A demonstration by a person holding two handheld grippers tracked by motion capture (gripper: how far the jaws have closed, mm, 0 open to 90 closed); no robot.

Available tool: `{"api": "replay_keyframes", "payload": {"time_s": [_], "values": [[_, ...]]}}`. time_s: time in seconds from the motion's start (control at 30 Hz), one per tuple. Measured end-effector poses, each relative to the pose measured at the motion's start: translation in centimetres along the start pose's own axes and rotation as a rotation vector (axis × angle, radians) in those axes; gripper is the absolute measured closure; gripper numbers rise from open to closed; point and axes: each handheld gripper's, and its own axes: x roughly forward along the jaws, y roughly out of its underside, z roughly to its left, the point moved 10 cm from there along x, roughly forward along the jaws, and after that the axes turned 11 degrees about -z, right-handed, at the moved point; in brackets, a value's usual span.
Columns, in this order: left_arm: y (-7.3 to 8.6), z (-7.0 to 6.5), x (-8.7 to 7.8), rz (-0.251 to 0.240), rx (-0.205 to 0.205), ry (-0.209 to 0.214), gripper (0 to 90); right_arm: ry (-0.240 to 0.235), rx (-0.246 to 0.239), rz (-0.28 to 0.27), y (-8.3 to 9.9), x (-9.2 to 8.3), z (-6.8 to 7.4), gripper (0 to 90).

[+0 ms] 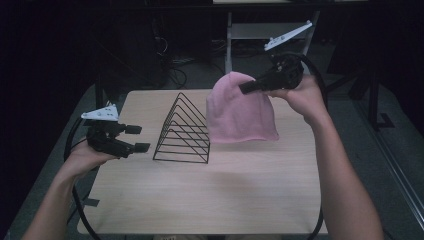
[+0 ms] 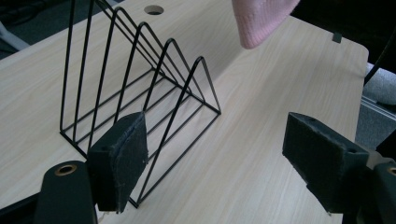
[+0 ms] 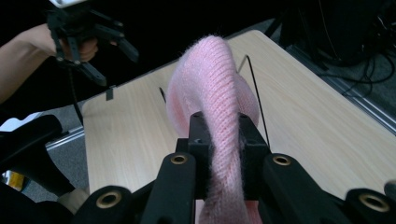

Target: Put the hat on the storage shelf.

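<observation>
Right gripper [image 1: 243,88]: raised above the far right part of the table, held level and pointing left; its jaws are pinched tight on a fold of the pink hat, and in the right gripper view [image 3: 219,140] the knit is squeezed between the two pads.
Pink hat [image 1: 241,110]: hanging in the air from the right gripper, clear of the table top, its open brim pointing down; it hangs just to the right of the wire rack, over the far half of the table.
Left gripper [image 1: 138,138]: held off the table's left edge, near the far left corner, pointing right toward the rack; its jaws stand wide apart with nothing between them, as the left gripper view [image 2: 215,158] shows, where only bare table lies between the pads.
Wire rack [image 1: 182,131]: black, made of triangular loops on a flat base, standing upright on the table a little left of the middle, toward the far edge; it sits between the left gripper and the hanging hat.
Table [image 1: 210,200]: pale wood grain top, with a round cable hole [image 2: 153,9] near its far edge.
Hands: one on each gripper, forearms coming in over the near edge.
</observation>
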Motion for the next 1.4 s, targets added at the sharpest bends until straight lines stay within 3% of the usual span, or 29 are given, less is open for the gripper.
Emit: {"api": "replay_keyframes", "payload": {"time_s": [0.5, 1.03, 1.27, 1.4], "values": [[-2.2, -0.3, 0.5, 0.011, 0.022, 0.037, 21.9, -0.061, -0.067, 0.01, -3.7, 3.1, 2.8, 79.5], [-3.8, -0.4, 1.9, 0.008, 0.049, 0.071, 22.8, -0.119, -0.075, 0.009, -6.0, 6.3, 4.5, 79.5], [-3.9, -0.1, 2.5, 0.012, 0.034, 0.074, 24.9, -0.139, -0.091, -0.003, -6.8, 7.3, 5.1, 79.5], [-4.0, -0.2, 2.8, 0.001, -0.001, 0.113, 31.4, -0.143, -0.093, -0.007, -7.2, 7.9, 5.4, 79.5]]}}
